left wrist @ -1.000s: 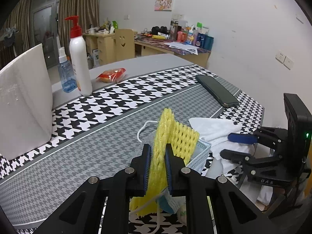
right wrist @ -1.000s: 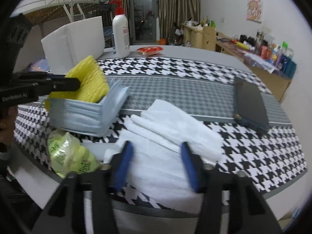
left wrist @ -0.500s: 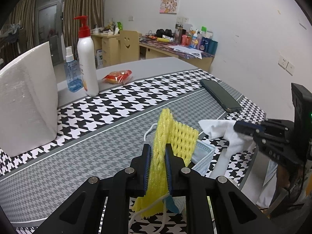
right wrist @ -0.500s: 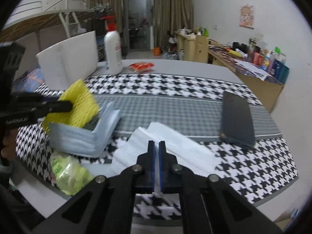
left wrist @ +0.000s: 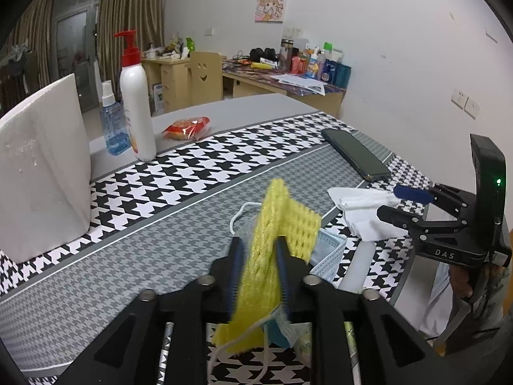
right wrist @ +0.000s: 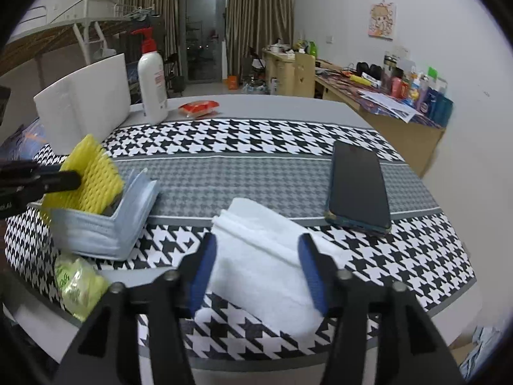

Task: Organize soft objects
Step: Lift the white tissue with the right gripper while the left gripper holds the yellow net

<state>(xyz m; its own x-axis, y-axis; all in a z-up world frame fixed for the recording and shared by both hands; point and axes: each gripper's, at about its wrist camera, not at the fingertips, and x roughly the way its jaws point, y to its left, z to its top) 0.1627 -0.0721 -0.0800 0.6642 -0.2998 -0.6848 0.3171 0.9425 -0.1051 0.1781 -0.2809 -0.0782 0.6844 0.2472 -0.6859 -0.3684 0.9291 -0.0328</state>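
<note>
My left gripper (left wrist: 259, 250) holds a yellow foam net (left wrist: 282, 224) upright between its pads. Its jaws are opening, and the net still fills the gap. The net stands in a folded blue face mask (left wrist: 327, 250) near the table's front edge. In the right wrist view the net (right wrist: 89, 176) and mask (right wrist: 105, 231) sit at the left. My right gripper (right wrist: 258, 250) is open and its jaws are opening. A folded white cloth (right wrist: 263, 256) lies on the table between its fingers, not pressed by the pads. The left wrist view shows that gripper (left wrist: 400, 205) over the cloth (left wrist: 359, 199).
A dark phone (right wrist: 356, 186) lies right of the cloth. A green-yellow packet (right wrist: 77, 285) sits at the front edge below the mask. Further back stand a white foam block (left wrist: 41, 176), a pump bottle (left wrist: 138, 106), a blue spray bottle (left wrist: 113, 128) and a red snack packet (left wrist: 186, 126).
The right gripper closed on the white cloth, lifted its edge, then opened; the cloth now lies more bunched. The left jaws have widened slightly around the yellow net.
</note>
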